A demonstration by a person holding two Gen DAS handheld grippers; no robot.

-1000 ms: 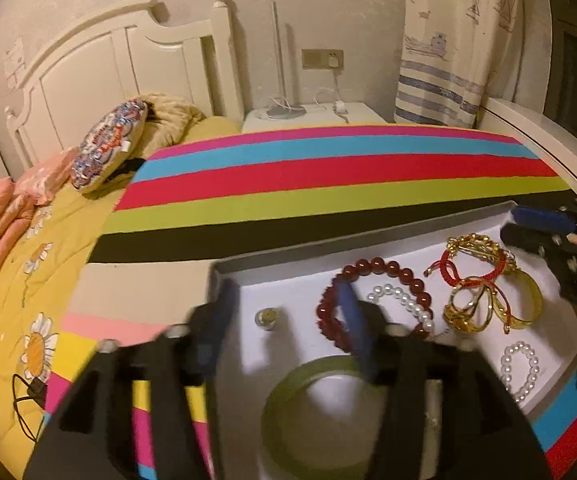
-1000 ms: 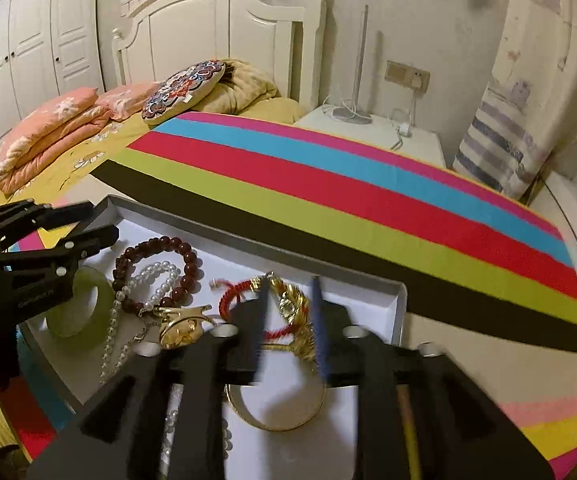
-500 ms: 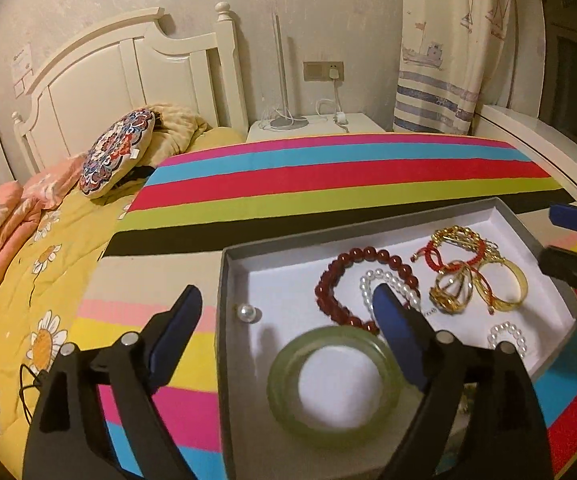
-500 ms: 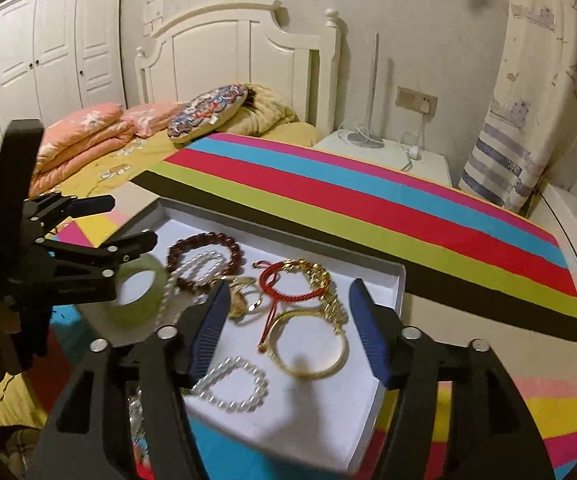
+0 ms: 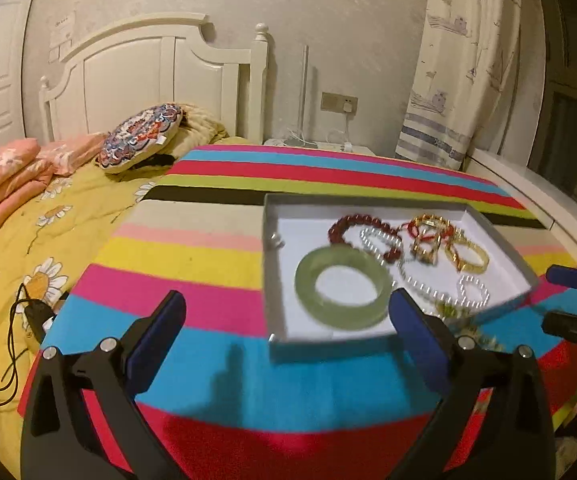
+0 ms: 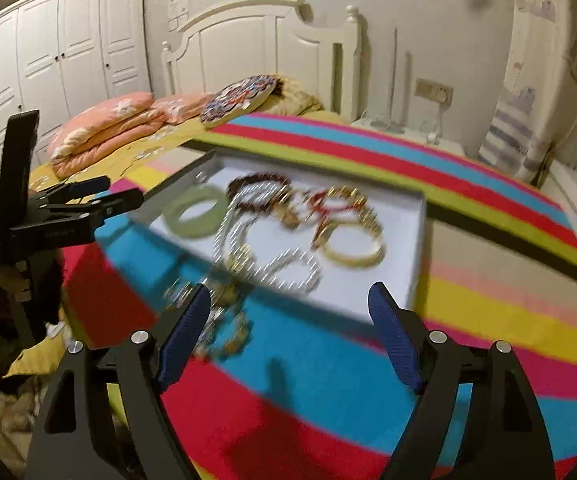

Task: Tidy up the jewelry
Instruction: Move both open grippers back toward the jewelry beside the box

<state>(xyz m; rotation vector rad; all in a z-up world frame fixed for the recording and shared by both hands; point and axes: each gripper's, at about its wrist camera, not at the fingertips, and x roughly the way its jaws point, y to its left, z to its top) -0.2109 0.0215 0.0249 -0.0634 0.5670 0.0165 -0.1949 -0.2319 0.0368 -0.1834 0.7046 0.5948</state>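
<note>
A grey tray (image 5: 266, 264) lined in white lies on a striped blanket (image 5: 216, 280) on a bed, holding a green bangle (image 5: 342, 286), a red bead bracelet (image 5: 362, 226), pearl strands (image 5: 474, 292) and a gold bangle (image 5: 466, 258) side by side, with more gold pieces (image 6: 224, 320) on the blanket just beside its near edge. The left tongs (image 5: 284, 338) and the right tongs (image 6: 288, 336) are both spread wide, grasping nothing, in front of the tray. The right-wrist view is blurred
</note>
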